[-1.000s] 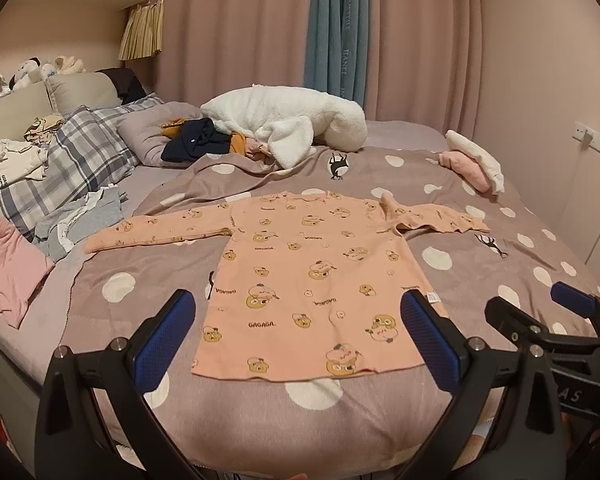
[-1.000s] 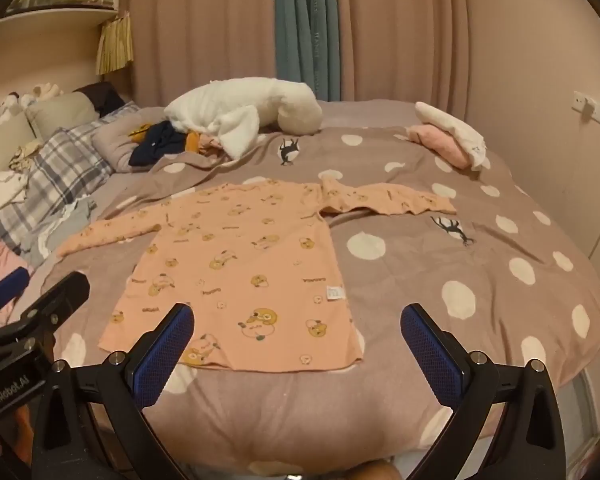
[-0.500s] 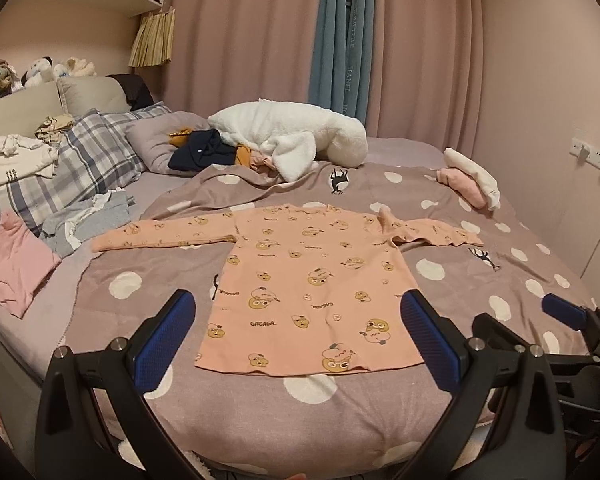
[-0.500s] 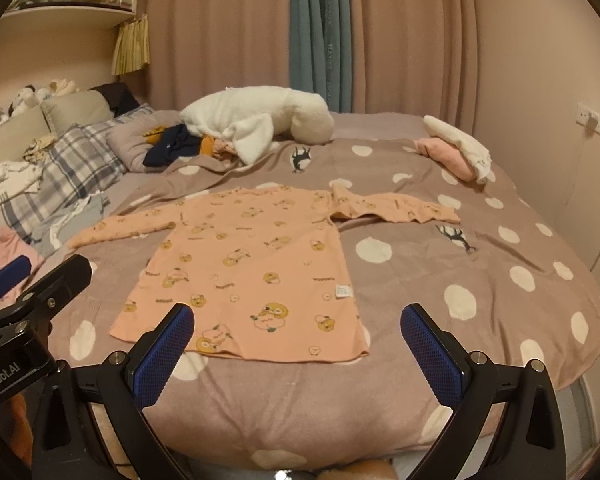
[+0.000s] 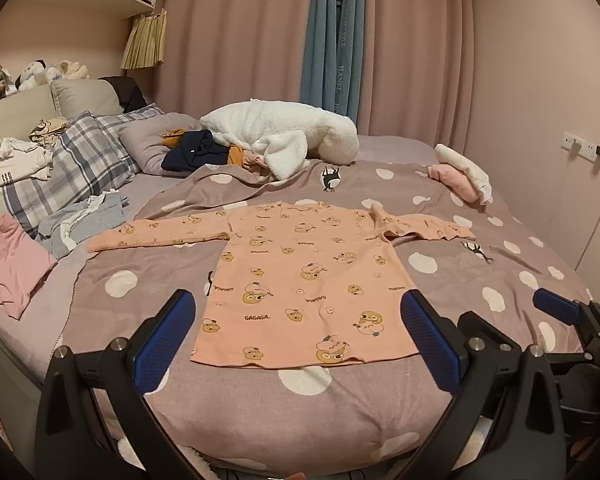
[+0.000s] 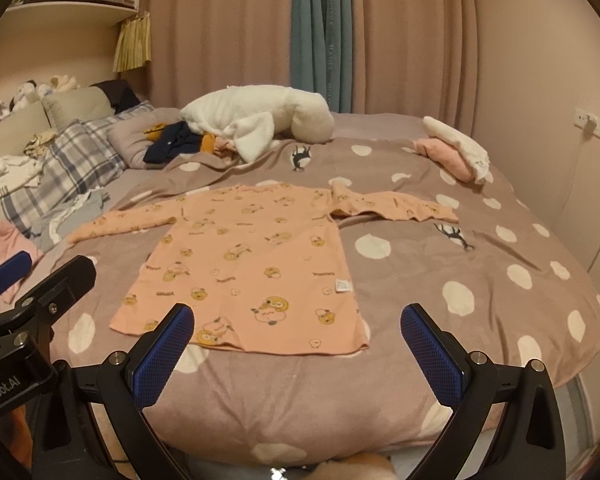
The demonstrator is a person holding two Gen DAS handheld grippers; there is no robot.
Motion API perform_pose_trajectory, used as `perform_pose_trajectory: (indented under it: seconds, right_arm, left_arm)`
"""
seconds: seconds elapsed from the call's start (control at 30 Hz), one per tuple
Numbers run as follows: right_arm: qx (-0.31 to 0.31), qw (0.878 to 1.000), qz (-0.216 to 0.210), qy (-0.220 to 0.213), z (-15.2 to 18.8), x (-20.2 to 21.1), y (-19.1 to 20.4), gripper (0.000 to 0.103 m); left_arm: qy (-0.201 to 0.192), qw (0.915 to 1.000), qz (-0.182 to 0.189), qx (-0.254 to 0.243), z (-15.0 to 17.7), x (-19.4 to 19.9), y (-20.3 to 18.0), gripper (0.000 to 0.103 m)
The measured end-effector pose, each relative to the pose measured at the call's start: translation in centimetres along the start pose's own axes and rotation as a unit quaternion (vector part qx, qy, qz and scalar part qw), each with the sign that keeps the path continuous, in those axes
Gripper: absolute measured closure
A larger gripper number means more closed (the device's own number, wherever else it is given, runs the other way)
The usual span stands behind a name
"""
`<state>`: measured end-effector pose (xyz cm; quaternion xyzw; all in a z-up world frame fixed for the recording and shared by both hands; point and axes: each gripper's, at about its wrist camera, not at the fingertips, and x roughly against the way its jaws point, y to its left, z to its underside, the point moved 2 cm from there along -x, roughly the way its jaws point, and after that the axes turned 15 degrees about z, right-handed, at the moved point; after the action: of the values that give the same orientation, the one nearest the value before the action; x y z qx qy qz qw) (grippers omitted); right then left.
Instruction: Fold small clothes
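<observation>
Hovering wide open and empty near the hem of the peach shirt (image 5: 308, 276), which lies flat on the dotted blanket (image 5: 500, 280), the left tongs (image 5: 296, 344) and right tongs (image 6: 296, 344) may pinch the soft blanket together with the thin cloth.

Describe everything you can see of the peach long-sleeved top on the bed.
The peach long-sleeved top lies spread flat on the dotted duvet, hem toward the cameras, neckline away. It looks like soft knit cotton, printed with cartoon animals and "GAGAGA" lettering. One sleeve stretches straight toward the pillows; the other is creased and partly folded near the shoulder. A small white label shows on the side seam in the right wrist view. Both grippers hang open short of the hem, touching nothing.
</observation>
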<state>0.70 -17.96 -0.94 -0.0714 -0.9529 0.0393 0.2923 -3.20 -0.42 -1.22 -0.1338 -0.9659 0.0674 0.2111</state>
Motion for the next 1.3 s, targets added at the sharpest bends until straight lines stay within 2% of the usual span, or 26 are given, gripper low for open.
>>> perform_pose_trajectory:
  seconds: [0.13, 0.37, 0.57, 0.9, 1.03, 1.3]
  right_arm:
    - [0.008, 1.0, 0.008, -0.003, 0.4, 0.2, 0.1, 0.001]
    - [-0.002, 1.0, -0.003, 0.013, 0.4, -0.6, -0.1, 0.001]
    - [0.007, 1.0, -0.007, 0.006, -0.7, -1.0, 0.2, 0.001]
    - [0.004, 1.0, -0.018, -0.004, -2.4, -1.8, 0.8, 0.001]
    - [0.002, 1.0, -0.022, -0.007, -3.0, -2.0, 0.7, 0.001]
    - [0.01, 1.0, -0.021, -0.011, -4.4, -3.0, 1.0, 0.001]
  left_arm:
    - [0.009, 0.9999, -0.003, -0.007, 0.2, -0.3, 0.1, 0.0]
    - [0.011, 0.9999, -0.012, 0.001, 0.1, -0.5, 0.6, 0.0]
    - [0.008, 0.9998, -0.016, 0.002, -0.6, -1.1, 0.7, 0.0]
    - [0.0, 0.9993, -0.019, -0.033, -2.8, -1.9, 0.4, 0.0]
    - [0.003, 0.9998, -0.006, -0.021, -3.1, -2.4, 0.5, 0.0]
    - [0.002, 0.9995, -0.013, -0.028, -4.7, -3.6, 0.5, 0.0]
